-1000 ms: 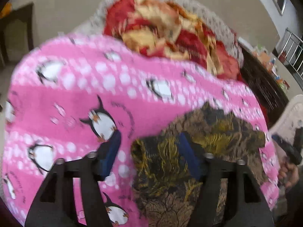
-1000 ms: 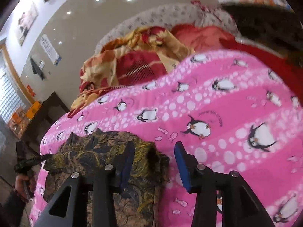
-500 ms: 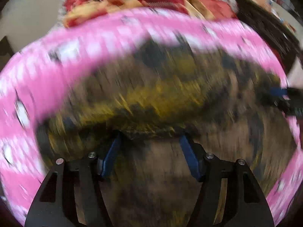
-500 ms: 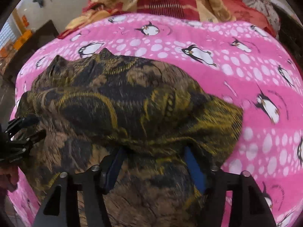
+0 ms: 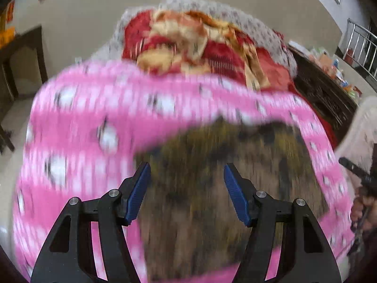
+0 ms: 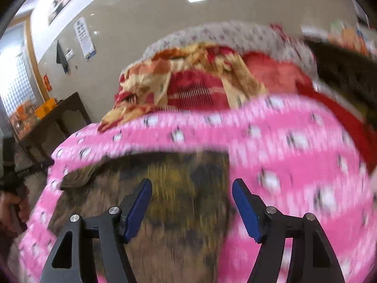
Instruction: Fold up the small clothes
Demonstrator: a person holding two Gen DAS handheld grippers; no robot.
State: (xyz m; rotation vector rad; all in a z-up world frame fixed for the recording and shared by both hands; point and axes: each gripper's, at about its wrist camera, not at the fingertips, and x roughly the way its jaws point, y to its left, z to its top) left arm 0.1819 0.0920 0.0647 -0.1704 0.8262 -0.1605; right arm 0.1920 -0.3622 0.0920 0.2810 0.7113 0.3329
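Note:
A small brown, black and yellow patterned garment (image 5: 212, 188) lies on the pink penguin blanket (image 5: 82, 141); it also shows in the right wrist view (image 6: 179, 200). Both views are motion-blurred. My left gripper (image 5: 187, 181) is open and empty, raised above the garment's left part. My right gripper (image 6: 192, 198) is open and empty above the garment's right part, near its edge against the pink blanket (image 6: 294, 165). The other gripper and the hand holding it show at each view's edge (image 5: 360, 184) (image 6: 14, 188).
A crumpled red and yellow blanket (image 5: 200, 47) lies at the bed's far end on a grey floral sheet (image 6: 223, 33). A dark wooden cabinet (image 5: 325, 92) stands right of the bed, a dark table (image 6: 54, 115) to the left.
Both grippers dipped down close onto the garment half a second ago, then lifted and pulled back, jaws open throughout. The garment now lies spread wider on the pink blanket.

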